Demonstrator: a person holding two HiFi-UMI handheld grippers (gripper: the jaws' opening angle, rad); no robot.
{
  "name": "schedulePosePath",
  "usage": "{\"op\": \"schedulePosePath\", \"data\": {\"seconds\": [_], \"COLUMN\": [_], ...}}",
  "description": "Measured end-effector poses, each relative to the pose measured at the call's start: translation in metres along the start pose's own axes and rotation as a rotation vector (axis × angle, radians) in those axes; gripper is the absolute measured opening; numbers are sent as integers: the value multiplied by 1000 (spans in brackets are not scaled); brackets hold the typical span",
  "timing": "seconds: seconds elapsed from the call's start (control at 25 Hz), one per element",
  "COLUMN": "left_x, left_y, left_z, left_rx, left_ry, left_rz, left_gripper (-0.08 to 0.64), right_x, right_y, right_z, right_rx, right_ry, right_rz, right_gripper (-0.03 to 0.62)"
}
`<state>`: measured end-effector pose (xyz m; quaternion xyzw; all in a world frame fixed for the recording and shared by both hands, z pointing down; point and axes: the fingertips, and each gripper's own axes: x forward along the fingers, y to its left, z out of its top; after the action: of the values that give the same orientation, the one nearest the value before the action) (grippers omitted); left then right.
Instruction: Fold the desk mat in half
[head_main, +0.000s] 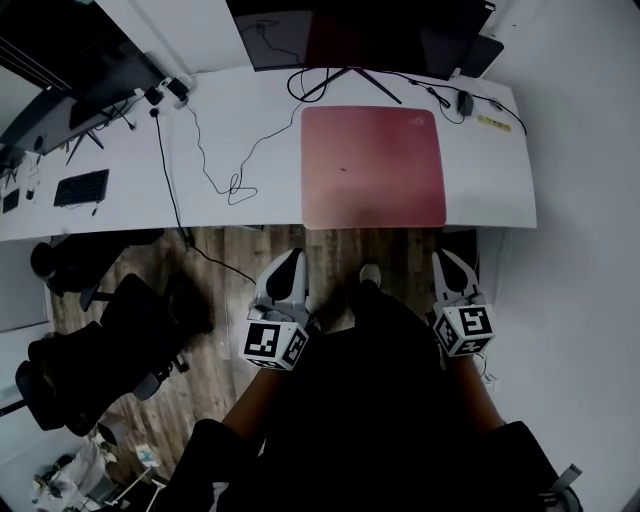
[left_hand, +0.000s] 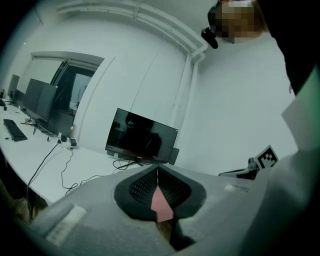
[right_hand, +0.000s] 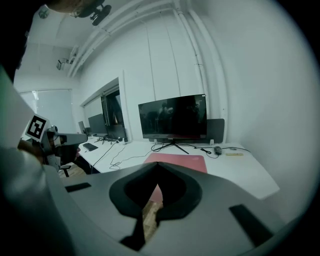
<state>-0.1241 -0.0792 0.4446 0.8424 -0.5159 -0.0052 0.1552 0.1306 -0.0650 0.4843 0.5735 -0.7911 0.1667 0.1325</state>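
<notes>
Mat (head_main: 373, 166): lying flat and unfolded on the desk (head_main: 480, 180), in front of the monitor (head_main: 350, 30).
Left gripper (head_main: 290, 257): jaws pressing together, gripping nothing, hanging over the floor, short of the desk.
Right gripper (head_main: 446, 258): jaws meeting too, empty.
Around: cable (head_main: 215, 170) trailing left of the mat; mouse (head_main: 465, 102) sitting behind it.

The white desk (head_main: 485, 190) carries a pink mat (head_main: 373, 166) flat at its front edge, a monitor (head_main: 340, 35) behind, a mouse (head_main: 465, 102), and loose cables (head_main: 215, 160).
</notes>
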Motion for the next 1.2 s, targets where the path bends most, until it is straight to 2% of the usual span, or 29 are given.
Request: {"op": "schedulePosePath", "data": {"seconds": [0.12,0.28,0.32,0.6,0.72,0.92,1.2], "left_x": [25,56,62,95,99,100,102], "left_y": [-14,-32,-34,-29,-23,-15,22], "left_z": [7,11,10,-5,-8,-18,-50], "left_rx": [15,94,94,-32,-21,71,53], "left_ry": [-16,1,8,54,66,130,212], "left_rz": [13,29,34,129,169,176,182], "left_gripper": [21,21,21,21,21,21,21], "right_x": [12,26,28,43,55,72,96], "right_y": [-32,-66,-73,-112,-120,-121,-103], "right_z": [7,15,15,13,10,12,11], "right_rx": [21,35,37,51,50,63,89], "right_ry": [7,2,3,26,36,47,73], "right_rz": [0,12,15,60,82,89,86], "right_gripper": [-2,-2,-2,-2,-2,-2,-2]}}
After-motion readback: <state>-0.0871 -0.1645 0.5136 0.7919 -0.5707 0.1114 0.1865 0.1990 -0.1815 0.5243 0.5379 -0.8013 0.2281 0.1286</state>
